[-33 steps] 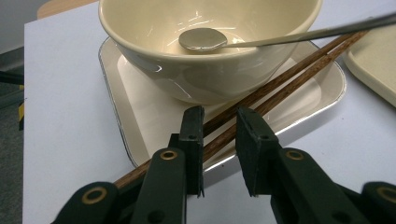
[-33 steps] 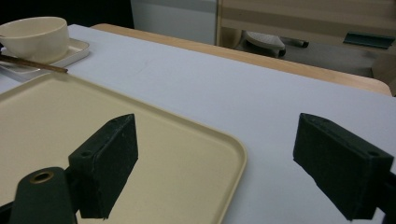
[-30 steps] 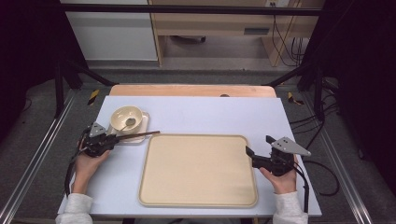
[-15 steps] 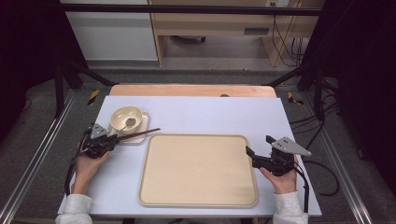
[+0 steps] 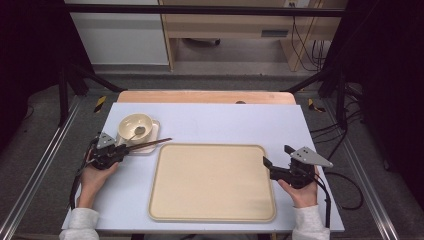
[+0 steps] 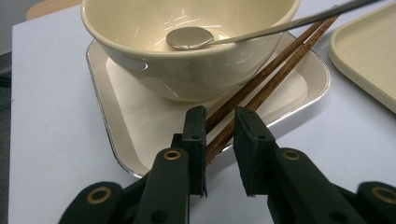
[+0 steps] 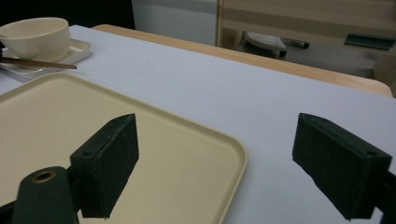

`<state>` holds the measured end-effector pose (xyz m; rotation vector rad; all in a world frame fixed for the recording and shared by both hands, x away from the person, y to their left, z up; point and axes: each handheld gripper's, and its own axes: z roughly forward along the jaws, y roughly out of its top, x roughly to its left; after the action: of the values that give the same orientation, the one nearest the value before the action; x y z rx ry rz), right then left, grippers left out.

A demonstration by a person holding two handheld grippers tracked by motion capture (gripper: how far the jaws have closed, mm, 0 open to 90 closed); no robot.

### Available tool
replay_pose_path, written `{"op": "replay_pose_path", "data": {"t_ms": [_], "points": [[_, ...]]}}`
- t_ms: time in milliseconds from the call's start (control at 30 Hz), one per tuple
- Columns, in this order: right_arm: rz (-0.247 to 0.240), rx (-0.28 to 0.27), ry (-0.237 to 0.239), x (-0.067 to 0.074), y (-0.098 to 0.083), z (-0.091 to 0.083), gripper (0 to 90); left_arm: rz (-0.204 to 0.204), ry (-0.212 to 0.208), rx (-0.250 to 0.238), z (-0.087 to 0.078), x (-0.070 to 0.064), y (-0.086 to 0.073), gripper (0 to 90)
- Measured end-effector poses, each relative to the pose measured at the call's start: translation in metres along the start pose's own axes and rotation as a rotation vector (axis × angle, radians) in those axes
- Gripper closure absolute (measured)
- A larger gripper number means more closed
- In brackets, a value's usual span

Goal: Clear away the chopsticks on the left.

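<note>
L hand-held gripper (image 6: 219,140) is sitting low over the bench (image 5: 225,120) at the near edge of the small square plate (image 6: 116,135), jaws narrowed around the butt ends of a pair of dark wooden chopsticks (image 6: 261,79). Jaws have just been opening a bit: chopsticks are lying between them, w/ a slim gap showing beside the right jaw, so the pads aren't pressing on both sides. Chopsticks are lying across the plate, running past the cream bowl (image 6: 196,60), tips pointing toward the big tray (image 5: 212,182). Bowl is standing on the plate & crowding the sticks from one side; a metal spoon (image 6: 196,37) is resting in it, handle leaning out over the rim above the chopsticks. R hand-held gripper (image 7: 215,158) is hovering at the tray's right edge, jaws spread wide, holding nothing, one jaw over the tray & one over bare bench. Tray is lying between the two hands, just beside the plate.
</note>
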<state>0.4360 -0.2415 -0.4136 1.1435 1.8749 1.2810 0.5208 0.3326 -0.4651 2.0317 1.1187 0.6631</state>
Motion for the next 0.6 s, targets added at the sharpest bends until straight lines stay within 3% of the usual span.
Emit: {"op": "replay_pose_path", "data": {"t_ms": [333, 600], "points": [[0.002, -0.001, -0.002, 0.0, 0.0001, -0.0004, 14.7, 0.021, -0.002, -0.001, -0.0021, -0.0034, 0.0013, 80.8], [0.002, -0.001, 0.0, 0.0, 0.0001, -0.0002, 14.8, 0.021, -0.026, -0.002, 0.0019, -0.0037, 0.0006, 76.3]]}}
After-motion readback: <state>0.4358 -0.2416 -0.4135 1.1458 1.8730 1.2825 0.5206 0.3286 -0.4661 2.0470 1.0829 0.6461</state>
